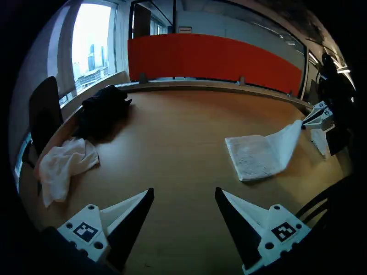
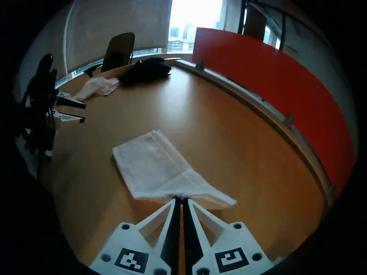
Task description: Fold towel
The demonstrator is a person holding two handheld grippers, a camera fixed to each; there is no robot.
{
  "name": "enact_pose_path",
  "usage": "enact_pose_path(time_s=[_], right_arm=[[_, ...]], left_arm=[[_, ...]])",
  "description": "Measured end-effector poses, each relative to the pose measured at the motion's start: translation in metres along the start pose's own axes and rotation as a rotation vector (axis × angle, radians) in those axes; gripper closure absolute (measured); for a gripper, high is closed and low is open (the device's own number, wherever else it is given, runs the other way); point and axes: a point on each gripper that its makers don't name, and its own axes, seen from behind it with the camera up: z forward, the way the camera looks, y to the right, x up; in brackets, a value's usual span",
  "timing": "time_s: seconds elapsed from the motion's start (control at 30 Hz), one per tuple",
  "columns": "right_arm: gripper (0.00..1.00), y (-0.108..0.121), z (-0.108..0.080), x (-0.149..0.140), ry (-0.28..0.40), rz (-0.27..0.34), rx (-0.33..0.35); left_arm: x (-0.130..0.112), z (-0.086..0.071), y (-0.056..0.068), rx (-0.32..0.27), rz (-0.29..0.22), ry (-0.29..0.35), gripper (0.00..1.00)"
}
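Note:
A white towel (image 1: pixel 252 158) lies on the wooden table (image 1: pixel 179 137), to the right in the left gripper view. Its right end rises off the table to my right gripper (image 1: pixel 305 123), which is shut on that edge. In the right gripper view the towel (image 2: pixel 149 165) stretches away from my right gripper (image 2: pixel 181 200), whose fingers are pressed together on the near edge. My left gripper (image 1: pixel 183 191) hovers open over bare table, left of the towel and holding nothing. It also appears open at the far left as the left gripper (image 2: pixel 84 113).
A crumpled white cloth (image 1: pixel 64 165) and a black garment (image 1: pixel 103 110) lie at the table's far left end, near a dark chair (image 1: pixel 43 114). A red partition (image 1: pixel 211 57) runs along the back edge. Bare wood lies between the two grippers.

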Motion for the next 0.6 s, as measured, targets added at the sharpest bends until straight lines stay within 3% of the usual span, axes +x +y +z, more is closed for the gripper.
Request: enact_pose_path(time_s=[0.3, 0.6], right_arm=[[0.97, -0.032, 0.025, 0.047, 0.025, -0.102, 0.104], [0.97, -0.084, 0.071, 0.067, 0.006, -0.177, 0.238]], left_arm=[[-0.003, -0.011, -0.006, 0.015, -0.02, 0.003, 0.01], [-0.01, -0.022, -0.013, 0.035, -0.029, 0.003, 0.01]])
